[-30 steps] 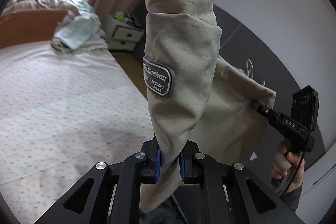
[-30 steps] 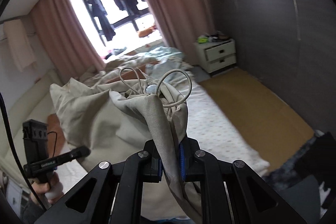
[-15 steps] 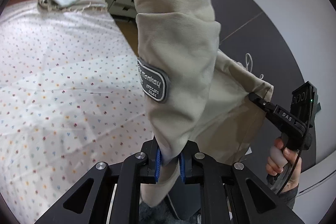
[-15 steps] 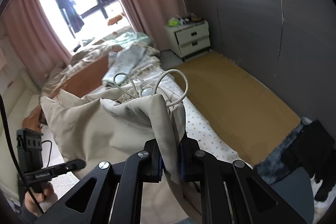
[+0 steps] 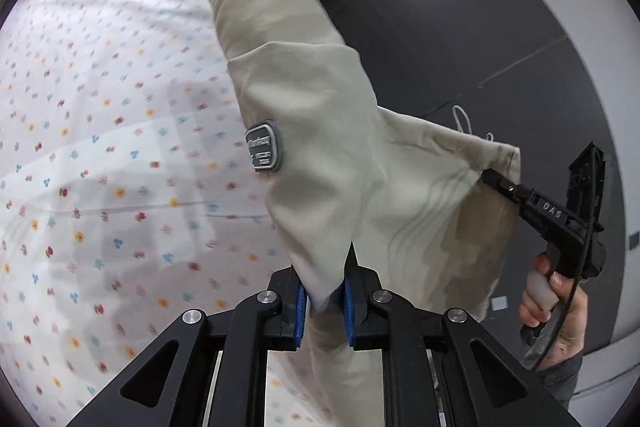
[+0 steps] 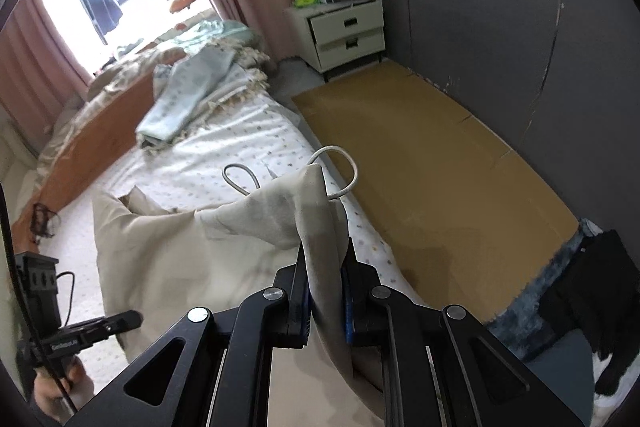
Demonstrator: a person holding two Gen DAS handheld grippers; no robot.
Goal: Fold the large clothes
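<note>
A large beige garment (image 5: pixel 320 99) with a grey patch label (image 5: pixel 264 147) is stretched between both grippers over a dotted white bed sheet (image 5: pixel 100 147). My left gripper (image 5: pixel 324 291) has a fold of it between its blue pads, which are opening slightly. My right gripper (image 6: pixel 326 291) is shut on the edge with the white drawstring (image 6: pixel 344 171). In the left wrist view the right gripper (image 5: pixel 494 181) holds the far corner, with a hand on its handle. In the right wrist view the garment (image 6: pixel 180 259) drapes down onto the bed, and the left gripper (image 6: pixel 120 321) sits at lower left.
A light-blue folded blanket (image 6: pixel 188 95) lies further up the bed by an orange board (image 6: pixel 92 147). A white nightstand (image 6: pixel 344 31) stands by the grey wall. Brown cardboard (image 6: pixel 420 167) covers the floor beside the bed. Dark clothes (image 6: pixel 580 291) lie at the right.
Both grippers have come down toward the bed with the garment still between them. The cloth now hangs lower and spreads onto the sheet.
</note>
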